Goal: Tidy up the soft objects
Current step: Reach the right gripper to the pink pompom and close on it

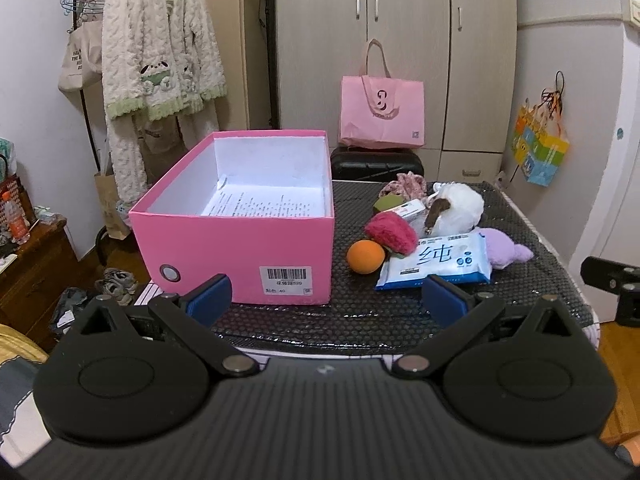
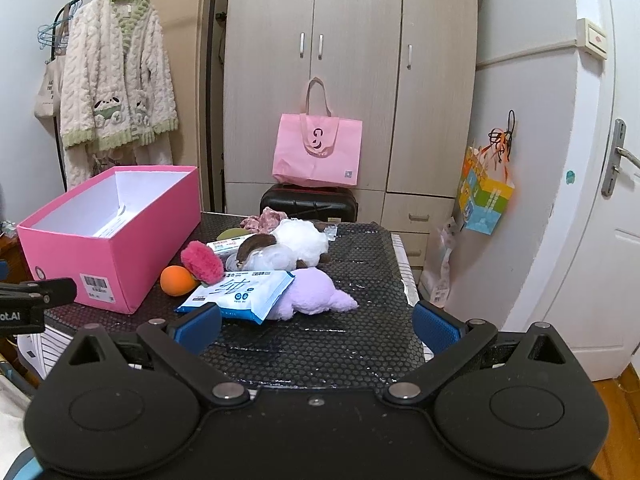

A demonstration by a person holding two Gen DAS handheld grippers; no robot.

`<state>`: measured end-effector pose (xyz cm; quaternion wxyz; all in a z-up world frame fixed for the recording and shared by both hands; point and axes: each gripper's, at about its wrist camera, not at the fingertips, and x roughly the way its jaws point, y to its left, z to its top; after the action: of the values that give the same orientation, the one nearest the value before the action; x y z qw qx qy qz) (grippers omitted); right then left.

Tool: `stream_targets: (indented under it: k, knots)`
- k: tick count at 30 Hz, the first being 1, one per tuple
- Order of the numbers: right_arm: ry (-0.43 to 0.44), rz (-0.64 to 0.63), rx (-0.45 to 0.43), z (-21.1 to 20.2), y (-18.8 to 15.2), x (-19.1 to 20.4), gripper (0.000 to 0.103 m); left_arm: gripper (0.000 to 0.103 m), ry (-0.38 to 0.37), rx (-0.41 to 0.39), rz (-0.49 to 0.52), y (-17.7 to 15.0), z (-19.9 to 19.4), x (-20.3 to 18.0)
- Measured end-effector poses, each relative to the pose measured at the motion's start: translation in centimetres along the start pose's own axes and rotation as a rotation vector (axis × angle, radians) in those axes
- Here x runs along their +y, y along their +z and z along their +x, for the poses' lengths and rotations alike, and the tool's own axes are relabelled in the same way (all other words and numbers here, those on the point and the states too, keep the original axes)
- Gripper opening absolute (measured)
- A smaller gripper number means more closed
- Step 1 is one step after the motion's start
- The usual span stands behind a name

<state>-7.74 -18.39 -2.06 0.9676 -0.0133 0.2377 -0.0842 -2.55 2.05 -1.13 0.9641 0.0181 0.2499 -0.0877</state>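
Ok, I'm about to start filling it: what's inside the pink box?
The pink box holds only a printed paper sheet lying on its white floor. The near wall hides the front part of the floor, so anything there can't be seen.

Left gripper (image 1: 327,300) and right gripper (image 2: 316,326) — both spread wide, holding nothing.
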Motion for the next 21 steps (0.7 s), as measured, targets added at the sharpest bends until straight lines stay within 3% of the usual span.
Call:
stream_targets:
  k: [4,8,11,15,19,21]
  knots:
    - [0.031,0.004,-0.014,0.2,0.1,-0.4,0.103,0.103,-0.018,-0.023,-0.014,0.1,0.0,-0.1]
    - [0.111,-0.005,-0.093,0.6,0.1,-1.5,0.103,0.103,-0.039,-0.078,-0.019,0.1,0.2,-0.5]
    - [0.204,0.034,-0.132,2.2,0.2,-3.0,0.103,0.102,-0.032,-0.105,0.01,0.2,0.9,-1.5]
    - [0.337,0.119,-0.094,5.6,1.6,-4.7,0.103,0.099,-0.071,-0.105,0.02,0.4,2.8,-2.7]
    - [0.432,0.067,-0.082,8.0,3.1,-4.4,0.102,0.08,-0.076,-0.132,0.094,0.2,4.2,-4.8]
    - [0.499,0.042,-0.077,9.2,4.1,-4.1,0.096,0.069,-0.068,-0.132,0.13,0.0,5.2,-5.8]
